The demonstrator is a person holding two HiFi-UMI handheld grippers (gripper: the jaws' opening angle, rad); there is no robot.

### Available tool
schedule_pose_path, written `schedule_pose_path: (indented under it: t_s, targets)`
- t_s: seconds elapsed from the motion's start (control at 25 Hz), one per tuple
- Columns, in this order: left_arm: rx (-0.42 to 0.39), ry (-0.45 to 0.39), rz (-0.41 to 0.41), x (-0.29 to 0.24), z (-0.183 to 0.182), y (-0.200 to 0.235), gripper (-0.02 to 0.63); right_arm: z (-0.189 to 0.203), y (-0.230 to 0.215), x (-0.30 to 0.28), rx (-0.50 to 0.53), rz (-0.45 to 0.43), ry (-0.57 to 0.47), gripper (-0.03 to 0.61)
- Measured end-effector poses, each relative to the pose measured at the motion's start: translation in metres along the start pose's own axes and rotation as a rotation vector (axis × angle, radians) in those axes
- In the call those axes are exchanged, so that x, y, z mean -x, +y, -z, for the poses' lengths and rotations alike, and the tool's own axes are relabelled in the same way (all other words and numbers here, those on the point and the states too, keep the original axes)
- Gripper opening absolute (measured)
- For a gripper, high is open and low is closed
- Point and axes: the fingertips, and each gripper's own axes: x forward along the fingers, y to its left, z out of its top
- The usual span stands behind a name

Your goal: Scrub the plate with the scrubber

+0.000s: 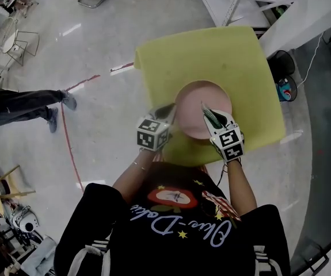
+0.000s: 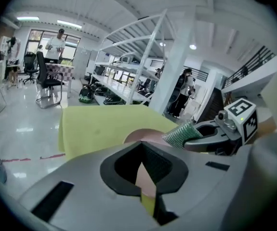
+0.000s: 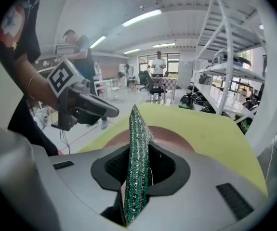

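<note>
Right fingers (image 3: 166,170) grip scrubber (image 3: 137,162) lengthwise, pointing over plate (image 1: 200,94) (left fingers (image 2: 124,166) pinch its rim).

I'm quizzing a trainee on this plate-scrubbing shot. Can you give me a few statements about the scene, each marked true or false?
1. The right tool grips a green scrubber standing on edge between its jaws. True.
2. The plate is blue. False: it is pink.
3. The left tool is shut on the plate at its rim. True.
4. The plate rests on the bare floor. False: it sits on a yellow-green surface.
</note>
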Motion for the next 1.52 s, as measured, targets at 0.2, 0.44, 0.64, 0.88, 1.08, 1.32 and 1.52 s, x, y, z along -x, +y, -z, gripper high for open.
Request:
schedule_pose_path:
  t_s: [0.2, 0.44, 0.64, 0.88, 1.08, 1.32, 1.52]
  targets:
    - [-0.122, -0.114, 0.027, 0.014, -0.045, -0.022, 0.002, -0.037, -0.017, 0.027, -0.162, 0.085, -0.191, 0.066]
    - [-0.269, -0.218, 0.028, 0.031, -0.091, -0.047, 0.002, -0.080, -0.025, 0.055, -0.204, 0.125, -0.361, 0.066]
    - [-0.327, -0.285, 0.025, 0.046, -0.118, -0.060, 0.002, -0.105, -0.024, 0.074, -0.198, 0.140, -0.458, 0.066]
    - [-0.347, -0.322, 0.047, 0.050, -0.129, -0.071, 0.002, -0.121, -0.024, 0.089, -0.183, 0.152, -0.516, 0.066]
    - [-0.342, -0.320, 0.051, 0.055, -0.130, -0.072, 0.002, -0.126, -0.017, 0.091, -0.157, 0.147, -0.503, 0.064]
    - [-0.342, -0.317, 0.053, 0.053, -0.129, -0.073, 0.002, -0.125, -0.018, 0.090, -0.147, 0.141, -0.497, 0.064]
    - [-0.332, -0.309, 0.047, 0.055, -0.127, -0.072, 0.002, -0.126, -0.015, 0.090, -0.136, 0.134, -0.491, 0.064]
